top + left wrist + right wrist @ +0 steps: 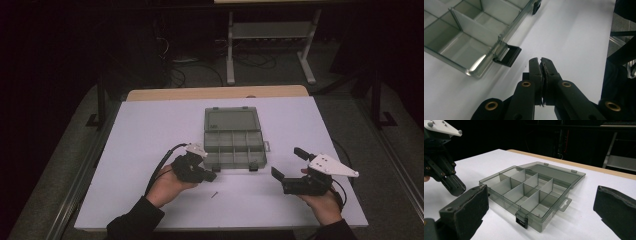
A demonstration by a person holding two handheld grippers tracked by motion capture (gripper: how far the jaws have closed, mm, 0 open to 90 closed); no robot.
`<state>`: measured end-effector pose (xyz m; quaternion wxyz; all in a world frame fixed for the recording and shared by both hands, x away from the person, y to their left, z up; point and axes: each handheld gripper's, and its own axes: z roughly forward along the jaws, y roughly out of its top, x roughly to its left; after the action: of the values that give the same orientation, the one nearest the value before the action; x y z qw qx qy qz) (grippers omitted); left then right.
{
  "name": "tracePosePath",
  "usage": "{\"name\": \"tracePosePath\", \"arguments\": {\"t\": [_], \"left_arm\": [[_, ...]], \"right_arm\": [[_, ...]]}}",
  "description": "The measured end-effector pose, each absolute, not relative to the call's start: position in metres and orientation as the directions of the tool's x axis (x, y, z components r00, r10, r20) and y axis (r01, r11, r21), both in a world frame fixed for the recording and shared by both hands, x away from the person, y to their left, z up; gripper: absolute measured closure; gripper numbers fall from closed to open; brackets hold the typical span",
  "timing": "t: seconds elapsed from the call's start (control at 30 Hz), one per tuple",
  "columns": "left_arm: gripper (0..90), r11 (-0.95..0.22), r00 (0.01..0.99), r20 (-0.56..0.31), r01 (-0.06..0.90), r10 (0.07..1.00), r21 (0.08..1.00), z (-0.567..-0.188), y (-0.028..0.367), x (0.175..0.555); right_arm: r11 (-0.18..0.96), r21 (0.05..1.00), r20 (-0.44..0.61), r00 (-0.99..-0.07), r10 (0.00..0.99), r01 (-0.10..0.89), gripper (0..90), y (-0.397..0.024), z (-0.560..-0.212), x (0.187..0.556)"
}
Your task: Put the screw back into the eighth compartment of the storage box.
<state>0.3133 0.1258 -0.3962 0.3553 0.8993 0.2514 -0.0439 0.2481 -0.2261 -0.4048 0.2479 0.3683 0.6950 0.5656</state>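
One organizer box (234, 137) | lid open | compartments look empty

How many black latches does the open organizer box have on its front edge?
2: one latch at the front left near the left gripper, the other latch at the front right of the organizer box.

The small dark thing (214, 194) (on the table) is too tiny to identify.

Open white tabletop (150, 130) left, right and near side of the compartment box (234, 150), free for passage. Box with raised dividers and laid-back lid (231, 119) blocking the centre; black latches (507, 55) jutting from its near wall. Small screw (214, 194) lying between the left gripper (207, 176) and the right gripper (286, 165).
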Motion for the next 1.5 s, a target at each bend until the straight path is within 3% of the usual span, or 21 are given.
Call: {"name": "tracePosePath", "arguments": {"t": [0.7,1.5], "left_arm": [[88.0,-0.622,0.894,-0.234,0.436,0.381,0.651,-0.363,0.094,0.348],[87.9,-0.654,0.918,-0.203,0.385,0.34,0.651,-0.362,0.037,0.384]], "right_arm": [[0.085,0.97,0.073,-0.607,0.791,0.228,0.0,-0.227,-0.404,0.248],[0.082,0.97,0.076,-0.609,0.789,0.228,0.0,-0.228,-0.404,0.248]]}}
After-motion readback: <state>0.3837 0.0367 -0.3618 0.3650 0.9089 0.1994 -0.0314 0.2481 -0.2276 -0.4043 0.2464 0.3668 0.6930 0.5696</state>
